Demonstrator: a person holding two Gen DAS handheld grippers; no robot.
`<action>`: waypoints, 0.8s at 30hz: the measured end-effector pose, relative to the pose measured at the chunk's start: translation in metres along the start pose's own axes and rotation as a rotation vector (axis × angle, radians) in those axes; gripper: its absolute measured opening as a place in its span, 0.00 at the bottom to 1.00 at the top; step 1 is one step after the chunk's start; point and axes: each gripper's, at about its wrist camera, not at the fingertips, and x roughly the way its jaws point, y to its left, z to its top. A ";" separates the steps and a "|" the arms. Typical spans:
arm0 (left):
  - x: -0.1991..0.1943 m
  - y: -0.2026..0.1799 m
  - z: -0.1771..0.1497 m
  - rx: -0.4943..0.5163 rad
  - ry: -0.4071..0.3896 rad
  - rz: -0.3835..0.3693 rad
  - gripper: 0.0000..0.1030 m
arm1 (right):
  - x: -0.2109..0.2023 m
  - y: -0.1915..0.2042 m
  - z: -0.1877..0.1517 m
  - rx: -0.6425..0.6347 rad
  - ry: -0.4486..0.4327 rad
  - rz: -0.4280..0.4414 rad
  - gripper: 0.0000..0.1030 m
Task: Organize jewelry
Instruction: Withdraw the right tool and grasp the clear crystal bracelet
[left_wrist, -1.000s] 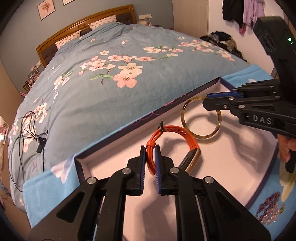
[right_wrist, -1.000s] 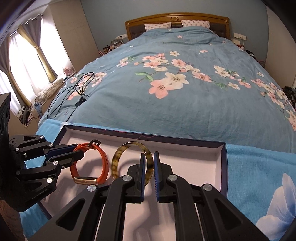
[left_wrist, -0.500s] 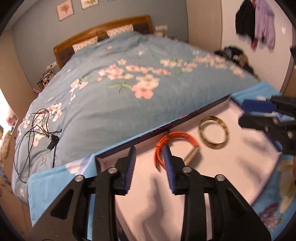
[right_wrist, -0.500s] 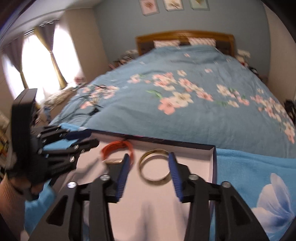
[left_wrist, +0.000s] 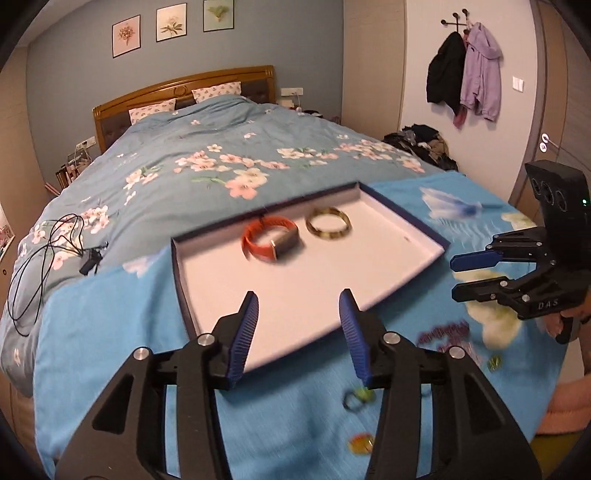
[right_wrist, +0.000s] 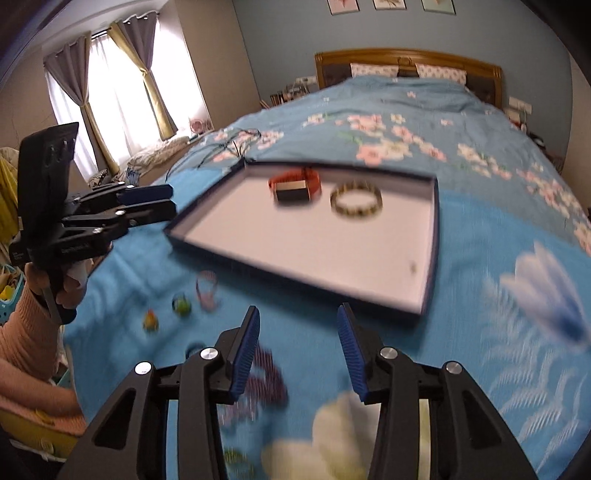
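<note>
A shallow dark-edged tray (left_wrist: 406, 225) with a white floor lies on the blue cloth; it also shows in the right wrist view (right_wrist: 432, 258). In it lie an orange band (left_wrist: 269, 240) (right_wrist: 295, 184) and a tortoiseshell bangle (left_wrist: 328, 229) (right_wrist: 356, 201), side by side at the far end. My left gripper (left_wrist: 299, 332) is open and empty, above the tray's near edge. My right gripper (right_wrist: 299, 354) is open and empty, above the cloth in front of the tray. Several small rings (right_wrist: 181, 306) (left_wrist: 358, 398) lie loose on the cloth near the grippers.
The tray sits at the foot of a bed with a blue flowered quilt (left_wrist: 221, 162). A black cable (left_wrist: 44, 254) lies on the quilt at the left. A pink loop (right_wrist: 207, 291) and a beaded piece (right_wrist: 266, 373) lie on the cloth.
Both grippers opened, let go of the orange band and the bangle in the tray, and pulled back and up away from it.
</note>
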 end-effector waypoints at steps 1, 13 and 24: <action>-0.003 -0.004 -0.007 0.003 0.005 0.003 0.44 | 0.000 -0.001 -0.006 0.011 0.012 0.008 0.36; -0.010 -0.034 -0.047 -0.046 0.040 -0.054 0.46 | -0.015 0.012 -0.043 0.031 0.002 0.088 0.36; -0.009 -0.046 -0.064 -0.045 0.071 -0.050 0.49 | 0.001 0.053 -0.053 -0.071 0.027 0.067 0.44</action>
